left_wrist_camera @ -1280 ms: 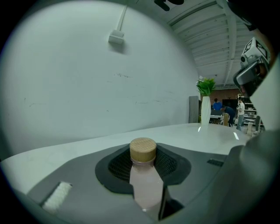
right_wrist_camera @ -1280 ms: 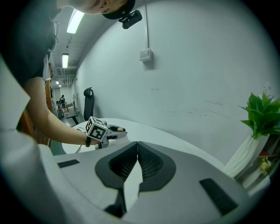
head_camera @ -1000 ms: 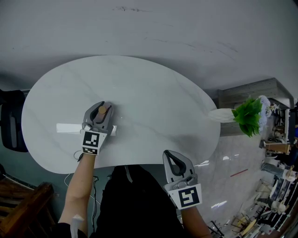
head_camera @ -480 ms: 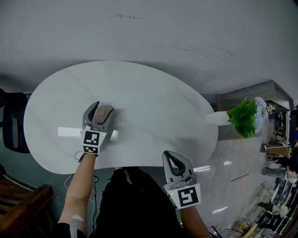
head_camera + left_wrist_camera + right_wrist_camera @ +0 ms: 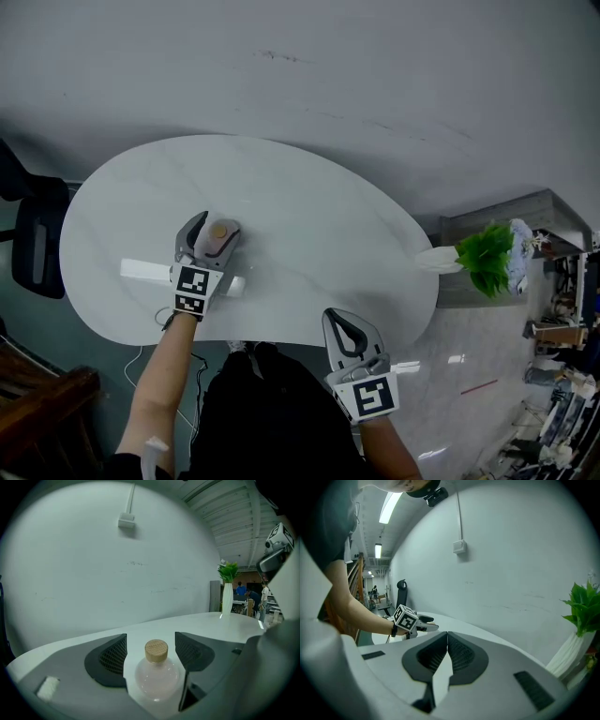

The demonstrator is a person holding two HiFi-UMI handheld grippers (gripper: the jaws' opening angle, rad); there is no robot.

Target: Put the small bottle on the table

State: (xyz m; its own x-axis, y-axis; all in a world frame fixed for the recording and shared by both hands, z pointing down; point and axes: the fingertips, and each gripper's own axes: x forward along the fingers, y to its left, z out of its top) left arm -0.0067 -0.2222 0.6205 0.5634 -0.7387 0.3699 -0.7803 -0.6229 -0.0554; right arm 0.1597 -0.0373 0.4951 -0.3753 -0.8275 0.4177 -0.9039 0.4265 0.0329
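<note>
The small bottle (image 5: pixel 157 674) is round, of pale frosted glass with a wooden cap (image 5: pixel 218 230), and it stands upright on the white table (image 5: pixel 309 234). My left gripper (image 5: pixel 214 232) is around it, its jaws opening. The dark pads (image 5: pixel 110 657) stand clear of the glass on both sides. My right gripper (image 5: pixel 343 328) hovers at the table's near edge, to the right. Its jaws are shut with nothing between them (image 5: pixel 446 656).
A white flat bar (image 5: pixel 150 272) lies on the table under my left hand. A white vase with a green plant (image 5: pixel 478 255) stands off the table's right end. A dark chair (image 5: pixel 37 248) is at the left. The wall is beyond the table.
The left jaws have spread apart and let go of the bottle, which now stands free between them. The right gripper has hardly moved.
</note>
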